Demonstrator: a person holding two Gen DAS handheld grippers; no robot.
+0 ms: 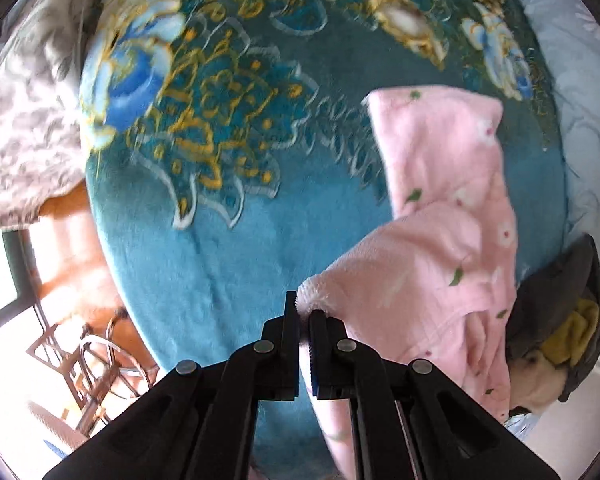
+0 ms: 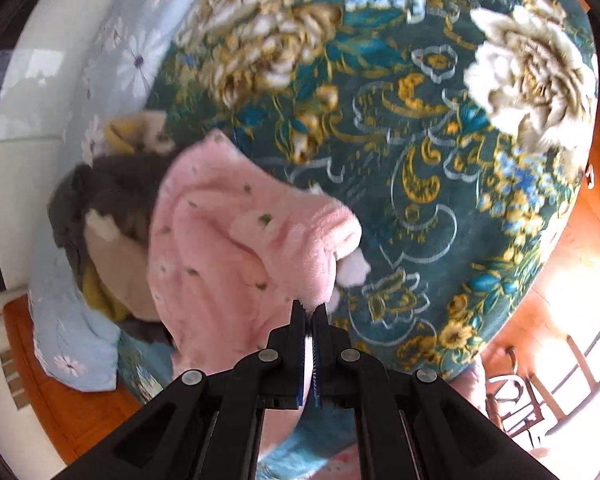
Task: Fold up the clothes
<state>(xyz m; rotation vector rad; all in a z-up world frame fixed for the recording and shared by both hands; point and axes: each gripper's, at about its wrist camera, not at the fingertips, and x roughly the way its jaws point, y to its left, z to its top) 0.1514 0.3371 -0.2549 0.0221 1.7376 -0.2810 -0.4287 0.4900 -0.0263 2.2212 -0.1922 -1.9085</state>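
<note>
The pink fleece garment (image 1: 452, 216), dotted with small green leaves and white flowers, lies over the teal flowered blanket (image 1: 228, 264) on the bed, with part of it lifted off the surface. The left tongs (image 1: 304, 316) are pinched narrow on a white-lined hem edge of that garment, the plush fold bunching just above the fingertips. Over on the other side, the right tongs (image 2: 310, 312) are likewise clamped narrow on another edge of the pink fleece garment (image 2: 220, 256), and the cloth rises in a rounded hump between the grip and the blanket, a bit of white lining poking out to the side. Both views are smeared with blur.

Beside the garment, touching it on its far side from the left tongs, sits a heap of other clothes (image 2: 104, 236): dark grey cloth on top, beige and yellow pieces tucked under it. That heap rests at the blanket's edge next to a pale blue quilt (image 2: 136, 56) printed with daisies. Beyond the bed there's an orange-brown wooden floor (image 2: 580, 264), brightly sunlit, and a metal-framed chair (image 1: 88, 356) near the window.
</note>
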